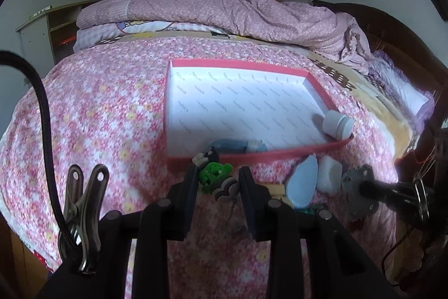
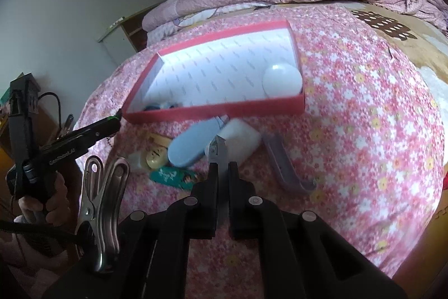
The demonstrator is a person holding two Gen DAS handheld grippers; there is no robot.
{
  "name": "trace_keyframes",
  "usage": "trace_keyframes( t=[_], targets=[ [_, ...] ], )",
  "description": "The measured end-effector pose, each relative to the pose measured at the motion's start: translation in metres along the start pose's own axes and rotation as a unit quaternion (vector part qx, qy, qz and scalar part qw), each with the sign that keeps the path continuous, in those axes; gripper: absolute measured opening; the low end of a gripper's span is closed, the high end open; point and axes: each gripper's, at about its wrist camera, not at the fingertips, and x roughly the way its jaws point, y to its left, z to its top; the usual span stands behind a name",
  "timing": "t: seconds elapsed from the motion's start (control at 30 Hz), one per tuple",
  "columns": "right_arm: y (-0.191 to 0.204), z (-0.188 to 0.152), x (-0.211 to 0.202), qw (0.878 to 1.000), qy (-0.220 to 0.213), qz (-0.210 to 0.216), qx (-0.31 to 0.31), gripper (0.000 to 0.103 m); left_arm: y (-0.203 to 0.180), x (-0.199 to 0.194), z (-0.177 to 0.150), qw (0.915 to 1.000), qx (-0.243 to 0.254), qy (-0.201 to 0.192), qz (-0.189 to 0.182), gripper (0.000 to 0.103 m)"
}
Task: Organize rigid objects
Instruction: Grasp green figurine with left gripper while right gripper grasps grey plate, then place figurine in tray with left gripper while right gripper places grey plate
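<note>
I work over a bed [image 1: 98, 108] with a flowered pink cover, and the red box [image 1: 252, 156] with the white printed bottom lies open on it, because this is where the hard small things should be collected. In my left tongs [image 1: 217, 181] I hold a small green figure toy [image 1: 214, 174]; the two fingers press it from both sides, and a flat brown piece with a thin chain hangs under it, so I hold it high enough that the chain does not catch on the cover. It is just in front of the near wall of the box, which I judge is the right place to bring it over the edge. My right tongs [image 2: 222, 159] are closed narrow on a thin metal tool [image 2: 218, 156], I think a nail nipper, gripped by its flat body with the head pointing forward, away from me, so that it cannot turn between the fingers. In the box there is already a white jar [image 2: 282, 80] lying in the near right corner and something blue [image 2: 161, 106] by the near wall, so I judge the task is partly done. Outside, near the front wall, wait a blue oval case [image 2: 187, 147], a white block [image 2: 240, 139], a grey hook-shaped piece [image 2: 285, 167], a teal card [image 2: 173, 177] and a pale round piece [image 2: 156, 156]. They lie close together, some touching, so I take them one at a time.
</note>
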Motion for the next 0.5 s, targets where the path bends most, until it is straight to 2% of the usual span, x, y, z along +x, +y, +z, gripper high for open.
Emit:
trace_keyframes(
  t=[0.27, 0.5],
  targets=[
    [0.001, 0.016, 0.012, 1.000, 0.012, 0.002, 0.015, 0.007, 0.001, 0.025, 0.031, 0.9997, 0.020, -0.002, -0.014, 0.031],
    [0.007, 0.027, 0.019, 0.999, 0.023, -0.026, 0.020, 0.007, 0.003, 0.067, 0.054, 0.9988, 0.033, 0.008, -0.034, 0.031]
  ],
)
